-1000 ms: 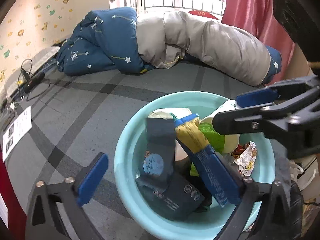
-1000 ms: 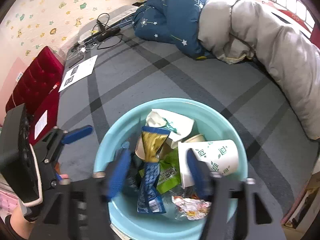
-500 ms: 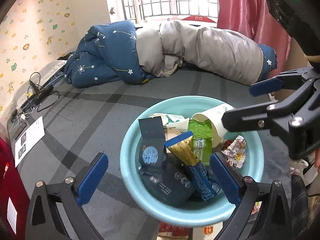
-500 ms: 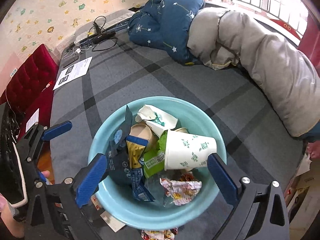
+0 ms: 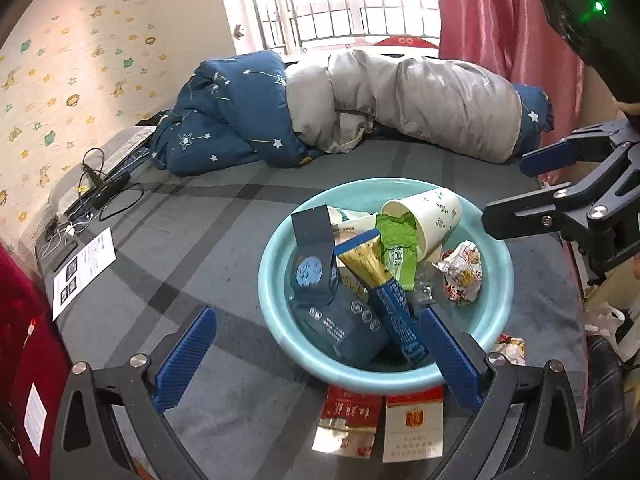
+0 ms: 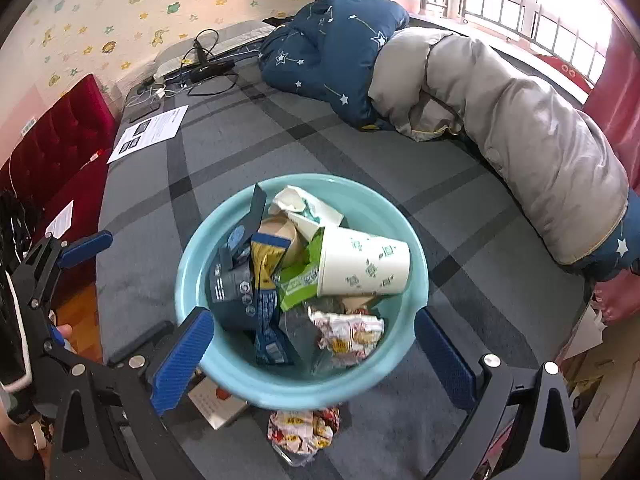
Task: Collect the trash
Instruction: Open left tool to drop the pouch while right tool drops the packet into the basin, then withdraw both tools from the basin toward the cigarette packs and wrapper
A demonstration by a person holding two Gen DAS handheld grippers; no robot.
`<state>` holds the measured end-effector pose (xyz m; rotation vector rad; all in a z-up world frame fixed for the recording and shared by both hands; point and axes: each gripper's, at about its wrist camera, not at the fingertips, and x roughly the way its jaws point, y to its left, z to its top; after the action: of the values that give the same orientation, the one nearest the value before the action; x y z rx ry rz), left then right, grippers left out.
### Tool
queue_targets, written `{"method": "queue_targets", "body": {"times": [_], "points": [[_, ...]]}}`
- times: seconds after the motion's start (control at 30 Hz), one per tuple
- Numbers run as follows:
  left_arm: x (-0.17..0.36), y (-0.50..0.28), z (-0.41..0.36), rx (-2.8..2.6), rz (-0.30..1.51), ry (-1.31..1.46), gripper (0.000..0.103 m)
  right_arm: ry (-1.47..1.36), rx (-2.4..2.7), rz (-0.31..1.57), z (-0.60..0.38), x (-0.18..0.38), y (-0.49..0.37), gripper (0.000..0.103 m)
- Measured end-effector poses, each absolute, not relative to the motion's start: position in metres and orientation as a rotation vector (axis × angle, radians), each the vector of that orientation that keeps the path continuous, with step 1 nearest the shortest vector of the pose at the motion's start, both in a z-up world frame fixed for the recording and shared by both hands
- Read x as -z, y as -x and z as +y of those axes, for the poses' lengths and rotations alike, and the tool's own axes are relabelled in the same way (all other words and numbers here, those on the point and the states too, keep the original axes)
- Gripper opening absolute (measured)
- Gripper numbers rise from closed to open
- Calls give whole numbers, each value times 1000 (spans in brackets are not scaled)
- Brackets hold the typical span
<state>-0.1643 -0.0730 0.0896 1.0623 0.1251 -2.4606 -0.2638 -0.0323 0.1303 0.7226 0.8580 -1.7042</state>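
Observation:
A teal basin [image 5: 276, 320] [image 6: 188, 280] sits on a grey checked bed. It holds a paper cup [image 5: 428, 216] [image 6: 364, 266], a green packet [image 5: 396, 248], a blue-gold sachet [image 5: 384, 292], a dark blue pouch [image 5: 332, 312] and a crumpled wrapper [image 5: 460, 276] [image 6: 348, 332]. On the bed, against the basin's near side, lie two cigarette packs [image 5: 348, 420] [image 5: 414, 428] and another crumpled wrapper [image 6: 304, 428] [image 5: 510, 348]. My left gripper [image 5: 318, 360] [image 6: 68, 288] is open and empty at the basin's near rim. My right gripper [image 6: 312, 360] [image 5: 524, 188] is open and empty too, its jaws spread as wide as the basin.
A rolled blue star duvet [image 5: 240, 120] and grey duvet [image 5: 420, 100] lie across the back. Cables and a power strip [image 5: 100, 192] and a printed sheet [image 5: 84, 268] lie at the left. A red padded headboard [image 6: 56, 148] is at the left, and a pink curtain [image 5: 500, 20] is at the right.
Both grippers have pulled up and back from the basin. The right gripper's jaws, narrow over the blue-gold sachet a second ago, have spread wide. The sachet lies in the basin.

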Motion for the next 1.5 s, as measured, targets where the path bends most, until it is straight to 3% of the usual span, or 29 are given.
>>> {"method": "queue_targets", "body": {"times": [0.6,1.5], "points": [[-76,112,-41,2427,208,-990,103,-708,1715,853,26,-106,255,103],[-9,70,19,2422,230,-962,103,-713,1688,895,68,-36,255,103]]}}
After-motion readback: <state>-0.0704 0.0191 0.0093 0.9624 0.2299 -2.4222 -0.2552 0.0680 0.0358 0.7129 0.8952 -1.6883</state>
